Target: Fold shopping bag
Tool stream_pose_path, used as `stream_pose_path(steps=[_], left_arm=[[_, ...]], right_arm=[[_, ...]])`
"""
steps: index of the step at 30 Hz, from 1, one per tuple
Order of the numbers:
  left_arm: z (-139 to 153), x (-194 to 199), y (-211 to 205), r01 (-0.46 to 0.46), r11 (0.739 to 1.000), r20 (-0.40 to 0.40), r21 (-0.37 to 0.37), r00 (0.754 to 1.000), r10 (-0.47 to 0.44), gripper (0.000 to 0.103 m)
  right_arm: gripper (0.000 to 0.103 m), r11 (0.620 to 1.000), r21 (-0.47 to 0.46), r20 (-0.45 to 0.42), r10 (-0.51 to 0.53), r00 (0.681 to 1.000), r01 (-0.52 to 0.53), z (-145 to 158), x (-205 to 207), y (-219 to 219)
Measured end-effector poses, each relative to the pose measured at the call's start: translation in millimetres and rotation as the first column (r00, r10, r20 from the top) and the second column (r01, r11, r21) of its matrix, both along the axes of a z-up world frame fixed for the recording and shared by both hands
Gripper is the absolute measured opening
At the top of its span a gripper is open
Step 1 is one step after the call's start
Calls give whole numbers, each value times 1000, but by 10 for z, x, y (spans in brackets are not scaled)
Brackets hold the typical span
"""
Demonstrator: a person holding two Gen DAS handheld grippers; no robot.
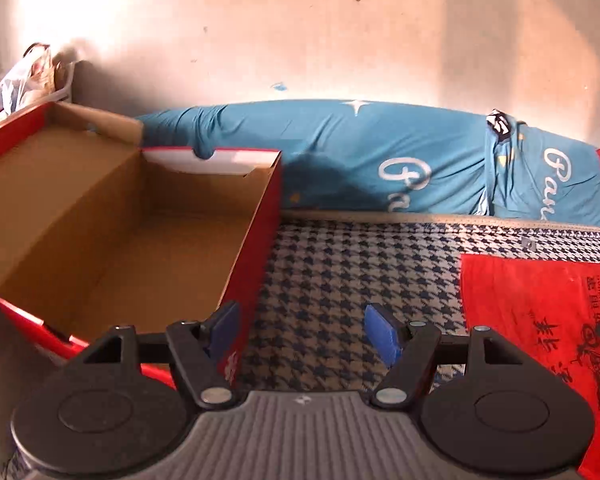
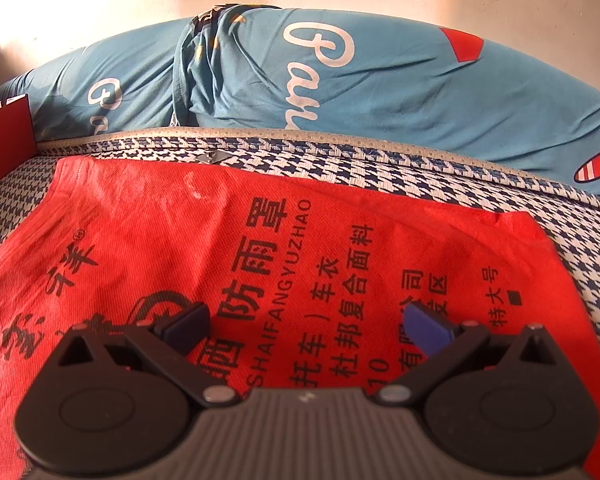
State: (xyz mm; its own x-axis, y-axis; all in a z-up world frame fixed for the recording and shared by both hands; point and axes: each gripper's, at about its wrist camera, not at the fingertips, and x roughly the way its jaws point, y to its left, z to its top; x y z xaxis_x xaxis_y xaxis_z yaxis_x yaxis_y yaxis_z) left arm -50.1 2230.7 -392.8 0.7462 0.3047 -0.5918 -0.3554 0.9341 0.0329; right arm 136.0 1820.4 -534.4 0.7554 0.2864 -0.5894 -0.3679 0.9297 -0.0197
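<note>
The left gripper (image 1: 302, 334) hangs with jaws apart and empty over the houndstooth mattress (image 1: 340, 280), between an open red shoebox (image 1: 132, 232) and the flat red shopping bag (image 1: 540, 328); a blue quilt (image 1: 380, 160) lies behind.

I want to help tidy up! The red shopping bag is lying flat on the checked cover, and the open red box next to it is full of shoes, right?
Not quite. The red box is empty, as the left wrist view shows. The red shopping bag does lie flat on the checked cover.

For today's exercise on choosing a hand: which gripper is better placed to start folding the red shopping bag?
Right. The right gripper hangs open directly over the shopping bag; the left gripper faces the shoe box.
</note>
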Motion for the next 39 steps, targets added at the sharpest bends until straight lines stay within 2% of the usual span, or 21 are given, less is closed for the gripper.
stream_pose_path(steps=[3,5,7,10,13,15,17,19,22,25,29,32,33,35,39], left_arm=[[-22,-132,-84,-46,999,-3,12,999,46,84],[-37,-229,-116,-121,993,-9,5,993,121,85],[-33,-380,-134,-205,978,25,-43,978,206,86],[-52,-559,-120,-282,950,28,-130,957,288,91],[-98,-636,-106,-362,922,-22,-140,932,363,91],[-139,-708,-75,-423,896,-49,-133,906,420,92],[-197,-819,-51,-442,887,-40,-137,897,441,92],[-260,-874,-75,-426,891,-43,-157,904,424,92],[-358,-846,-178,-352,919,-92,-178,936,341,92],[-488,-814,-351,-331,928,-117,-173,942,314,93],[-606,-757,-434,-331,938,-141,-105,938,316,93],[-479,-781,-364,-320,947,-83,-26,945,317,95],[-446,-797,-324,-327,945,-71,13,942,327,99],[-446,-831,-225,-381,923,-72,43,921,384,101],[-441,-938,-73,-417,907,-31,-61,909,416,101]], right_arm=[[103,1000,-4,-13,-2,1000,2,35,22,11],[103,1000,-8,-25,-3,1000,3,110,32,4],[98,1000,14,37,-5,999,5,290,-45,-22],[96,994,59,77,84,994,-89,516,-197,39],[95,965,85,58,246,968,-250,663,-407,306],[92,924,66,34,376,926,-377,761,-553,685],[87,879,60,22,473,881,-473,941,-656,1067],[81,842,71,14,536,844,-535,1092,-720,1415],[79,788,104,0,610,792,-607,1342,-806,1893],[68,727,108,11,681,732,-678,1564,-888,2350],[55,615,78,24,786,618,-785,1755,-1023,3032],[50,544,51,28,837,546,-837,1819,-1154,3453],[49,518,47,29,854,520,-854,1835,-1189,3594],[49,474,36,16,880,474,-880,1843,-1248,3900],[49,392,23,-29,920,391,-920,1760,-1356,4468]])
